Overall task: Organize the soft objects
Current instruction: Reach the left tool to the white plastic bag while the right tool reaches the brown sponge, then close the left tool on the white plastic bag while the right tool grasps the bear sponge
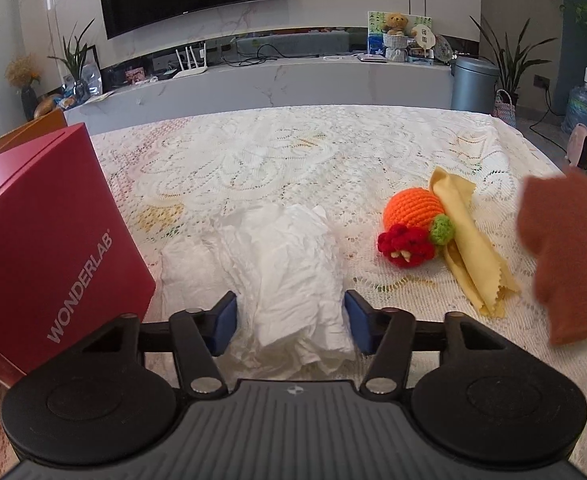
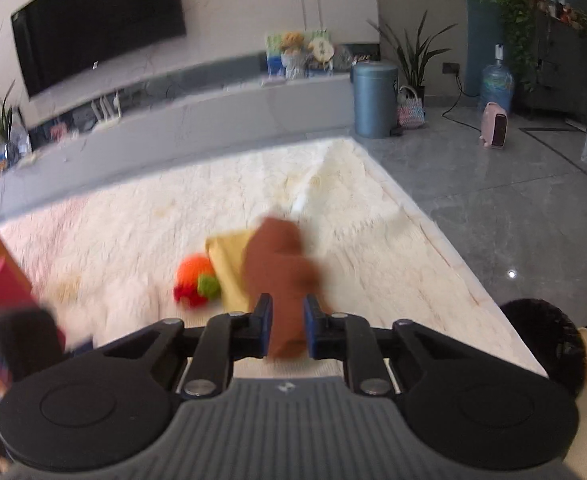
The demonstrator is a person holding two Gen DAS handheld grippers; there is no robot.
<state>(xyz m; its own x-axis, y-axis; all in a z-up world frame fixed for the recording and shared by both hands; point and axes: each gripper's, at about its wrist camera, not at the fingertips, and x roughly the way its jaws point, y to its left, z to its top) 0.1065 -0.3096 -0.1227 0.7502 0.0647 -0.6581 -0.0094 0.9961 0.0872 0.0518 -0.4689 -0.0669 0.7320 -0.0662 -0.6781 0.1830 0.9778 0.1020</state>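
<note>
My left gripper (image 1: 290,322) is open, its blue pads either side of a crumpled white cloth (image 1: 285,268) lying on the lace-covered table (image 1: 293,152). My right gripper (image 2: 288,326) is shut on a brown soft cloth (image 2: 283,276) and holds it above the table; that cloth also shows at the right edge of the left wrist view (image 1: 565,256). An orange crocheted toy with red and green parts (image 1: 413,220) lies beside a folded yellow cloth (image 1: 469,240); both show blurred in the right wrist view (image 2: 195,276), the yellow cloth (image 2: 229,268) partly behind the brown one.
A red WONDERLAB box (image 1: 49,248) stands open at the table's left, close to my left gripper. The table's right edge (image 2: 453,248) drops to a grey tiled floor. A TV console, bin and plants stand beyond the table.
</note>
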